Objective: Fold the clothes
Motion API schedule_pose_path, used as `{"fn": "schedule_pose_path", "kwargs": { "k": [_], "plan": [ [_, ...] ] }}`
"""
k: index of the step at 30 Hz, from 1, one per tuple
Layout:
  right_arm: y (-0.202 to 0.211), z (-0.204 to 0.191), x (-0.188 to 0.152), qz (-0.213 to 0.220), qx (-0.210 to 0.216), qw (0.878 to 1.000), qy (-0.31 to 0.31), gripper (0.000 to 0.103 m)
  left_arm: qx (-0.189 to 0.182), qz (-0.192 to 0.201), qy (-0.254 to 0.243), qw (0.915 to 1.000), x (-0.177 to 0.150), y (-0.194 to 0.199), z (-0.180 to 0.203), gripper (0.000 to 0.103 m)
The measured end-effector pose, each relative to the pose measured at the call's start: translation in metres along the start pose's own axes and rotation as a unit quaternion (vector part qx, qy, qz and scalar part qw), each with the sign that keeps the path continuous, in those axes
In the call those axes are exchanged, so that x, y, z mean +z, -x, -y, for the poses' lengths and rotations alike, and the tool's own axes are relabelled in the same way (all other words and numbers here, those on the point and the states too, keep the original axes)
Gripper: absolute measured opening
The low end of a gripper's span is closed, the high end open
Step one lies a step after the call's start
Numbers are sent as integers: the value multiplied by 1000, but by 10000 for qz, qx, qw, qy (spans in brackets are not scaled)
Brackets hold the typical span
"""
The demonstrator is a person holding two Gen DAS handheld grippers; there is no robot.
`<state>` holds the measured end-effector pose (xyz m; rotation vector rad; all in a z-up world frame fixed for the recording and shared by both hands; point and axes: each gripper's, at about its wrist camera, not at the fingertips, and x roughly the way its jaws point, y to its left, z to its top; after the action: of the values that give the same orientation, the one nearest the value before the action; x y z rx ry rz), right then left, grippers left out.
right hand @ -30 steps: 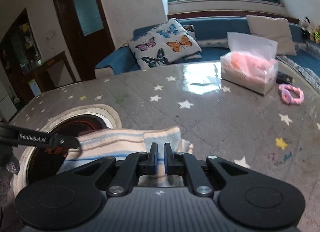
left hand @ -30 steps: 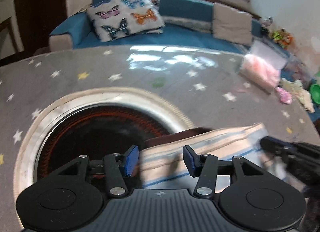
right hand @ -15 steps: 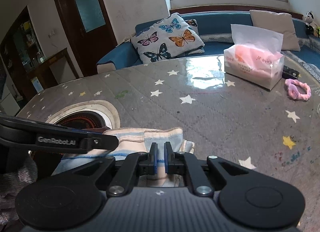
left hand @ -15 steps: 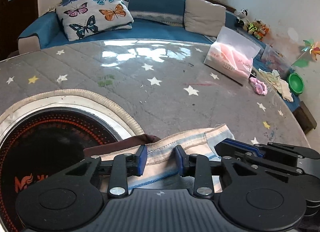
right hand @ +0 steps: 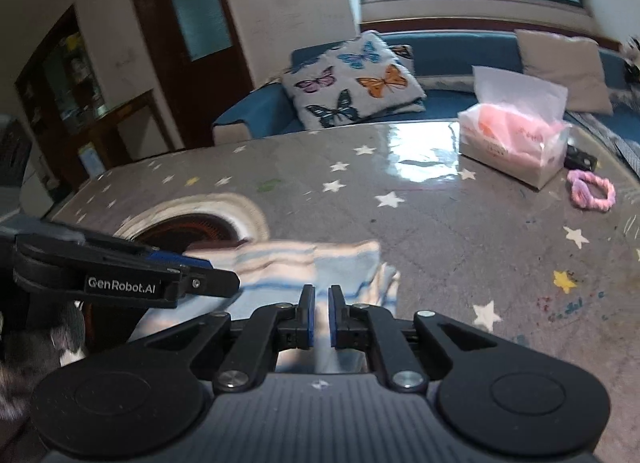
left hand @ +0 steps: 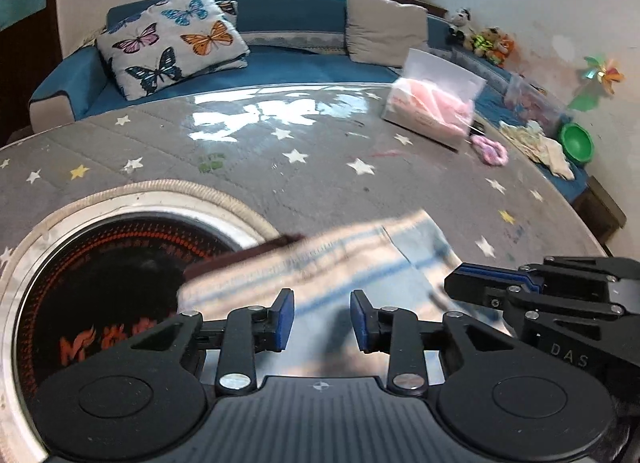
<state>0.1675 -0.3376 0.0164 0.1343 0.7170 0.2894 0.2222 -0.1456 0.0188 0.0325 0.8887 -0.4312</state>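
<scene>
A folded pale cloth with blue stripes (left hand: pixel 360 259) (right hand: pixel 320 263) lies on the grey star-print table (left hand: pixel 320 183), partly over a dark brown garment (left hand: pixel 240 255). My left gripper (left hand: pixel 322 319) is at its near left edge, jaws narrowed, with cloth filling the gap between the blue pads. My right gripper (right hand: pixel 321 315) is shut on the cloth's near right part, and pale fabric shows in the slit between its pads. Each gripper shows in the other's view: the right one (left hand: pixel 452 287) close on the right, the left one (right hand: pixel 224 283) reaching in from the left.
A round black hob (left hand: pixel 120 283) with a pale rim is set into the table on the left. Farther right stand a pink tissue pack (left hand: pixel 432 115) (right hand: pixel 516 143) and a pink hair tie (left hand: pixel 490 151) (right hand: pixel 592 189). A blue sofa with a butterfly cushion (left hand: pixel 172 51) runs behind.
My left jaws have narrowed around the cloth's edge, and that gripper has slid right, closer to the right gripper. The cloth now looks blurred and shifted. The right gripper has stayed shut.
</scene>
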Motion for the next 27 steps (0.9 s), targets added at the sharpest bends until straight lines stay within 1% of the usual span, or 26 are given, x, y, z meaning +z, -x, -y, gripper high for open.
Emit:
{"fn": "schedule_pose_path", "kwargs": {
  "k": [5, 10, 13, 15, 17, 21, 23, 26, 27],
  "plan": [
    [28, -19, -21, -85, 206, 9993, 308, 7, -93, -37, -269, 9996, -28, 27, 8, 34],
    [45, -35, -45, -193, 283, 9979, 550, 8, -64, -38, -446, 9990, -59, 45, 10, 34],
    [52, -42, -60, -235, 274, 9973, 637, 10, 13, -60, -550, 9985, -80, 50, 11, 34],
    [55, -46, -70, -245, 238, 9969, 709, 13, 136, -88, -649, 9978, -91, 50, 11, 34],
    [58, -49, -80, -247, 194, 9972, 686, 13, 228, -91, -697, 9973, -100, 50, 8, 34],
    [66, -46, -96, -276, 204, 9980, 525, 13, 260, -16, -737, 9969, -104, 55, 6, 34],
    [75, -43, -97, -251, 211, 9984, 454, 13, 245, -6, -723, 9971, -103, 56, 6, 34],
    [88, -40, -90, -26, 235, 9992, 334, 15, 255, -14, -689, 9973, -105, 53, 5, 34],
    [91, -39, -86, 84, 165, 9992, 340, 19, 261, -5, -691, 9973, -105, 53, 5, 34]
  ]
}}
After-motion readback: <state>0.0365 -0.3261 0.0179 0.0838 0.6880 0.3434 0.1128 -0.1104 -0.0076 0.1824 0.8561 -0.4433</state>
